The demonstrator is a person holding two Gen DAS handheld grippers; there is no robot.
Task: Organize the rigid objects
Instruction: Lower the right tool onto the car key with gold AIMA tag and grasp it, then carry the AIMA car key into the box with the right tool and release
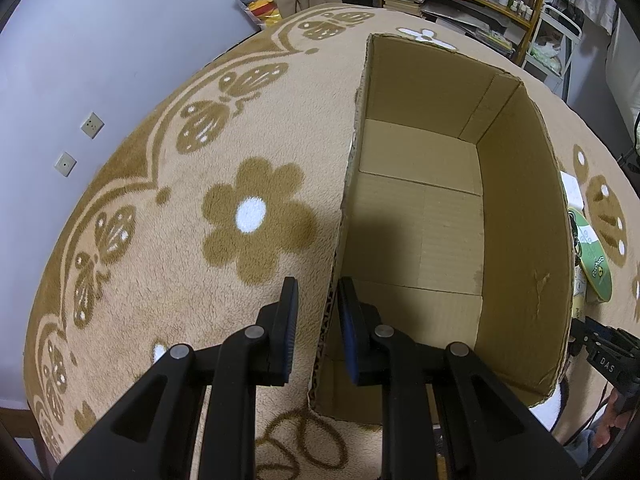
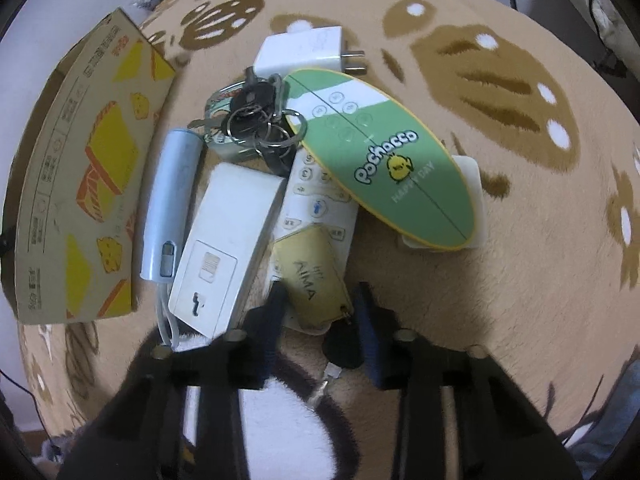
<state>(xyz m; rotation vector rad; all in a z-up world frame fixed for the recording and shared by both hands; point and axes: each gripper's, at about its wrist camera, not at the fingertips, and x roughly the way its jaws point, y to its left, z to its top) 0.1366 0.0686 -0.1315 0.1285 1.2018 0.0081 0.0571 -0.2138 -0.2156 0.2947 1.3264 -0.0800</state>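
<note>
Left tool (image 1: 318, 300) grips box wall (image 1: 334, 280).

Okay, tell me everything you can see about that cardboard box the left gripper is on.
The cardboard box is plain brown corrugated card, open-topped, its top edges roughly cut. Nothing shows on its visible floor, where the bottom flaps meet in seams. It sits upright on the patterned fleece blanket. The left gripper straddles the near left wall, one finger outside and one inside, closed on it. In the right wrist view its outer side carries yellow printed pictures, and small items lie beside it.
</note>
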